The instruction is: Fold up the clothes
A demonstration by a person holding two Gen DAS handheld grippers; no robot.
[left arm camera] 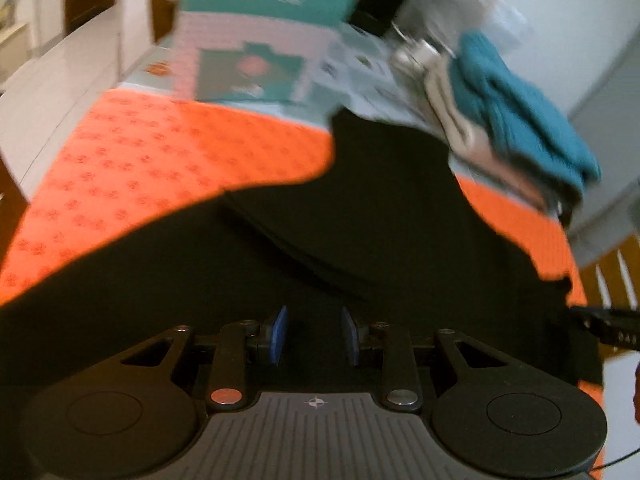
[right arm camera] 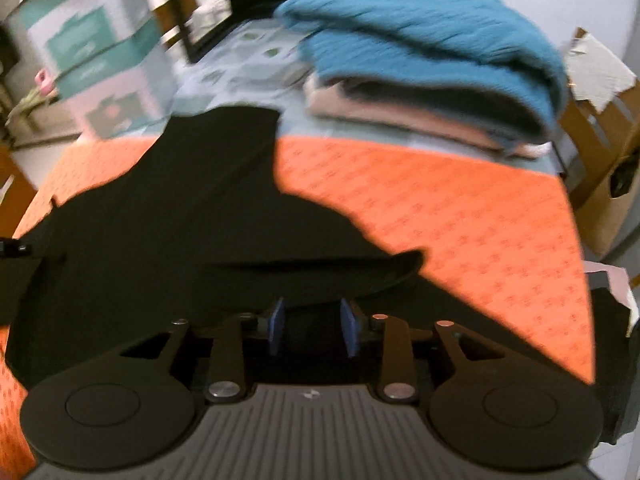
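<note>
A black garment (left arm camera: 360, 208) lies spread on an orange patterned mat (left arm camera: 160, 160), with a fold ridge across its middle. My left gripper (left arm camera: 314, 334) hovers low over the garment's near part, its blue pads (left arm camera: 280, 334) apart and dark cloth showing in the gap. In the right wrist view the same black garment (right arm camera: 192, 208) reaches toward the far left, and a folded flap ends in a point at the right. My right gripper (right arm camera: 312, 330) sits at that flap's near edge with its pads (right arm camera: 347, 330) apart. Whether cloth lies between either pair of pads is unclear.
A stack of folded clothes with a teal knit sweater (right arm camera: 432, 36) on top sits at the mat's far right. Teal and white boxes (left arm camera: 256, 40) stand behind the mat. A cardboard box (right arm camera: 604, 152) stands right of the bed. The other gripper's tip (left arm camera: 604, 330) shows at the right edge.
</note>
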